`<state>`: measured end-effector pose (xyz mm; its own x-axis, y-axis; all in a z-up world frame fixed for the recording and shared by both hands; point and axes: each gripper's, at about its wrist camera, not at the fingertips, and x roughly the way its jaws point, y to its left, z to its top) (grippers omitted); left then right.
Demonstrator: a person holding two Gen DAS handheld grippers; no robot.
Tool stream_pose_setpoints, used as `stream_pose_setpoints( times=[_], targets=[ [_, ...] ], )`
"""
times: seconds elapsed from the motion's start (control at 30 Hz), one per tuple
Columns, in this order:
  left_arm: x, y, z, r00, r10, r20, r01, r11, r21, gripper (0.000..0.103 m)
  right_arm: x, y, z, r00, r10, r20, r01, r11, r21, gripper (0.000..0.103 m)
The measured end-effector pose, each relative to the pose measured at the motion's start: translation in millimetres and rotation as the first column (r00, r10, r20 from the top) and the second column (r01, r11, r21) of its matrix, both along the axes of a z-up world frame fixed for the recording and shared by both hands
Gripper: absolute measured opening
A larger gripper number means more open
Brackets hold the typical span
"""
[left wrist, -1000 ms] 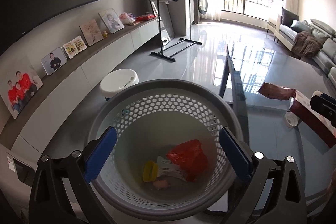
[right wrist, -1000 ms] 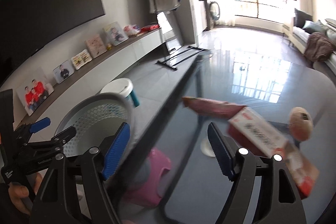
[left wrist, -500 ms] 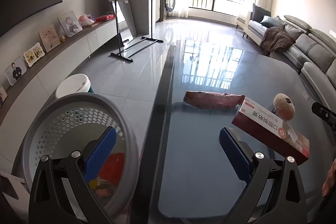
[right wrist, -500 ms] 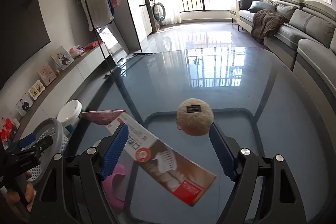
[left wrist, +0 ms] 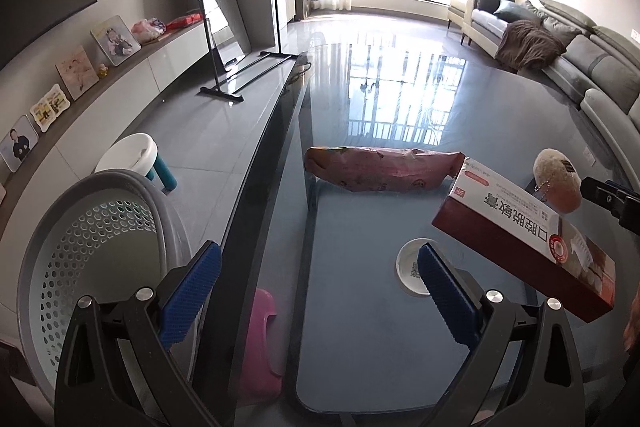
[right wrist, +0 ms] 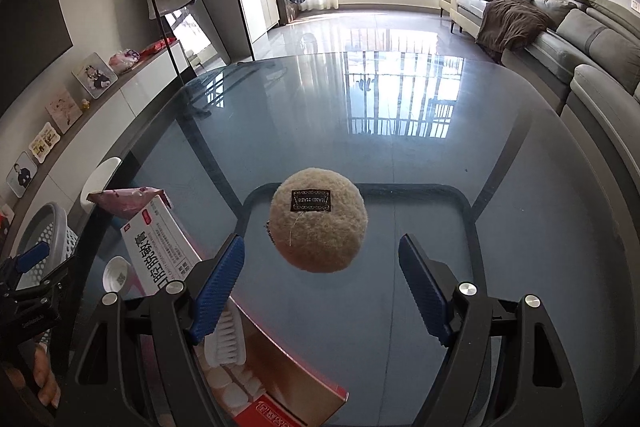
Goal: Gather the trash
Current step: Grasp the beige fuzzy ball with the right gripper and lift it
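On the glass table [right wrist: 520, 195] lie a beige fuzzy ball [right wrist: 318, 225], a red and white toothpaste box [right wrist: 168, 247], a pink snack wrapper [right wrist: 128, 201] and a white cap [right wrist: 116, 275]. My right gripper [right wrist: 320, 287] is open, with the ball just ahead of its tips and untouched. My left gripper [left wrist: 318, 291] is open and empty above the table's near left part. The wrapper [left wrist: 380, 173] lies ahead of it. To its right are the box [left wrist: 520, 231], the ball [left wrist: 556, 183] and the cap [left wrist: 414, 273]. The grey perforated basket [left wrist: 80, 247] stands on the floor at left.
A pink stool [left wrist: 260, 339] shows through the glass beside the basket, and a white stool [left wrist: 128, 157] stands behind it. A drying rack [left wrist: 224, 27] and a low cabinet with photos [left wrist: 80, 75] line the left wall. Sofas [right wrist: 580, 39] stand at right.
My left gripper swung from above the basket to the right over the table. My right gripper turned right and closed in on the ball, which now sits centred ahead of it.
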<state>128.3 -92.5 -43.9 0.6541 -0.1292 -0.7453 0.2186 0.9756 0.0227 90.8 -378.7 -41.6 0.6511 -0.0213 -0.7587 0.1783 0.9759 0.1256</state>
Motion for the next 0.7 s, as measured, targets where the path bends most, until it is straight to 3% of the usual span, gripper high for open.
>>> stream_pose_setpoints(
  times=[0.3,0.63,0.7],
  targets=[
    [6,-10,-6,1.000,-0.006,-0.017,0.006,1.000,0.016,0.097,29,3,-11,0.997,0.025,-0.078,-0.025,1.000,-0.007,0.076],
    [5,-13,-6,1.000,-0.017,-0.017,0.017,1.000,0.020,0.097,40,6,-19,0.994,0.027,-0.105,-0.028,1.000,-0.009,0.075],
    [4,-13,-7,1.000,-0.019,-0.018,0.019,1.000,0.019,0.097,41,8,-19,0.994,0.028,-0.106,-0.030,0.999,-0.016,0.070]
  ],
)
